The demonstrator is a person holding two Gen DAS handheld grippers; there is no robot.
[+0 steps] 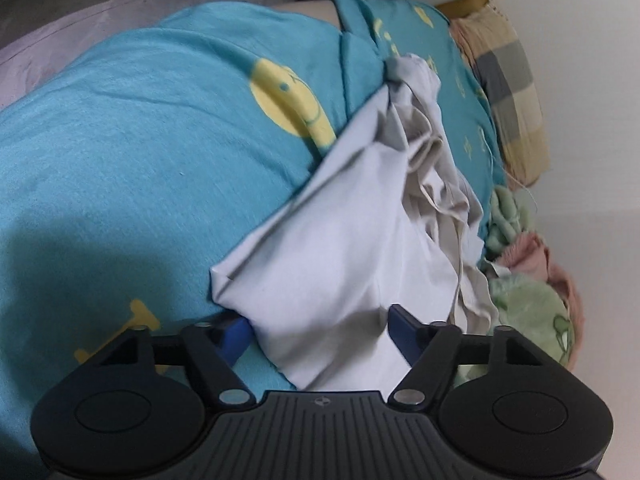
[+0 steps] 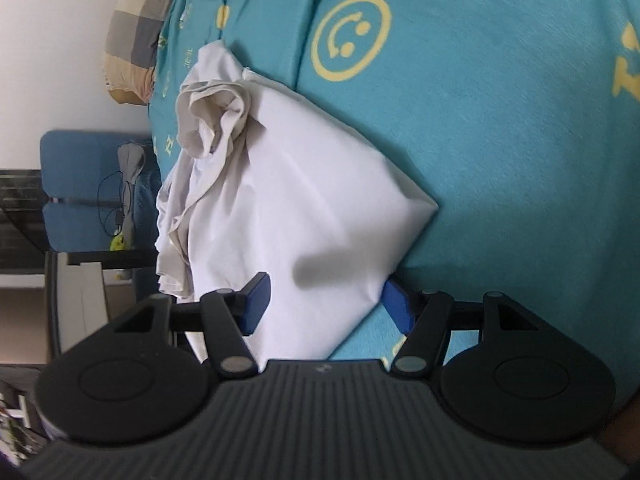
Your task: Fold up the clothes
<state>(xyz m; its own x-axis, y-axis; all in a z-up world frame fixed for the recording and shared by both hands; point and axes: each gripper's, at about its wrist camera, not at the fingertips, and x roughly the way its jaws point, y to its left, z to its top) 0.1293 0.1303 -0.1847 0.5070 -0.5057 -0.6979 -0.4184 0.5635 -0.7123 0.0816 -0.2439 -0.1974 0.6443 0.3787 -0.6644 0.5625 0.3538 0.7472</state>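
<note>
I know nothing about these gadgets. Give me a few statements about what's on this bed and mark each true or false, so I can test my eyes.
1. The white garment lies on a teal bedsheet printed with yellow smiley faces. True.
2. The right gripper is clamped shut on the cloth. False: its blue fingers stand apart, with the cloth between them.
3. A checked pillow lies at the bed's edge by the wall. True.
4. The left gripper holds a red sock. False: it is open, and only white cloth lies between its fingers.
5. The garment is neatly folded flat. False: one end is bunched and crumpled.
</note>
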